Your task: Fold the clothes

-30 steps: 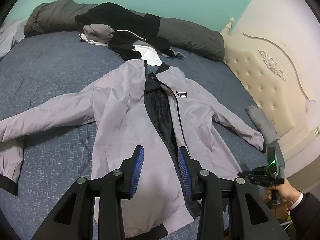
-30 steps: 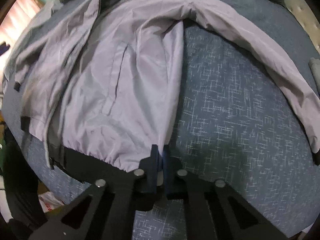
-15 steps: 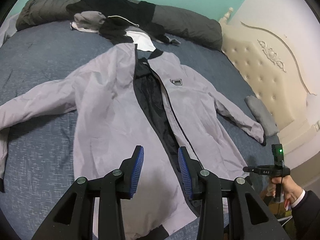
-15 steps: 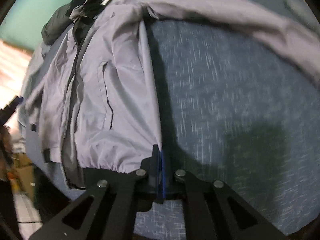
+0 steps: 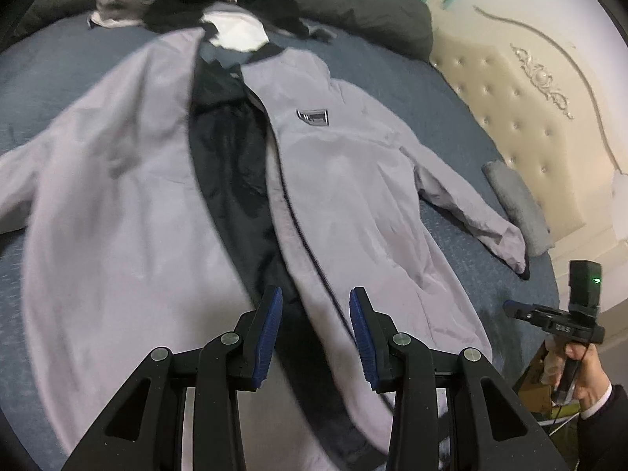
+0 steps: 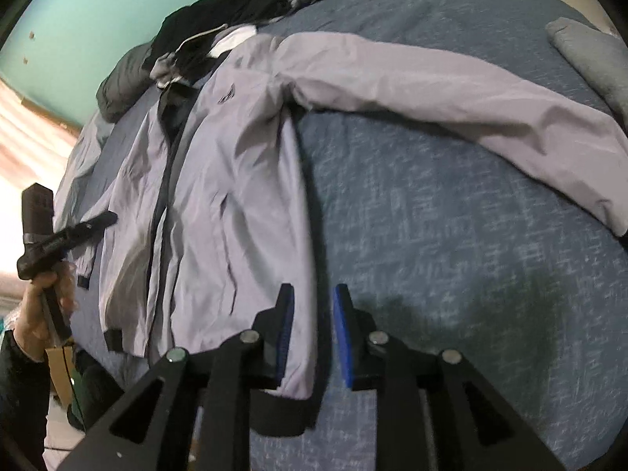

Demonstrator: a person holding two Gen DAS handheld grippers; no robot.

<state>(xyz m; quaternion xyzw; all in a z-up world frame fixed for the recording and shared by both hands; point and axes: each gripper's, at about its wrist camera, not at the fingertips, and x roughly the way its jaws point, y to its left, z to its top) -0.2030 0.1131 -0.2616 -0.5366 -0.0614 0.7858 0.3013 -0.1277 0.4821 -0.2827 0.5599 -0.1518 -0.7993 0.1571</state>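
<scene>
A pale grey jacket (image 5: 353, 180) lies face up on the blue bed (image 5: 47, 59), front open, black lining showing. My left gripper (image 5: 314, 333) hangs open just above the zip edge of one front panel, nothing pressed between its blue pads. In the right wrist view the jacket's (image 6: 243, 180) side edge and black hem band (image 6: 278, 412) lie between the fingers of my right gripper (image 6: 312, 333). Its jaws are opening and the pads stand off the cloth. One sleeve (image 6: 451, 90) stretches out across the bed (image 6: 451, 255). A hand holds each gripper.
A heap of dark clothes (image 5: 188, 0) and a dark grey duvet (image 5: 353, 4) lie at the far end of the bed. A folded grey cloth (image 5: 514, 204) rests by the cream tufted headboard (image 5: 530, 117). A cardboard box (image 5: 537, 384) stands beside the bed.
My right gripper was shut on the jacket's hem corner; its jaws now stand apart and the view has swung. My left gripper has come forward and lower over the jacket's front.
</scene>
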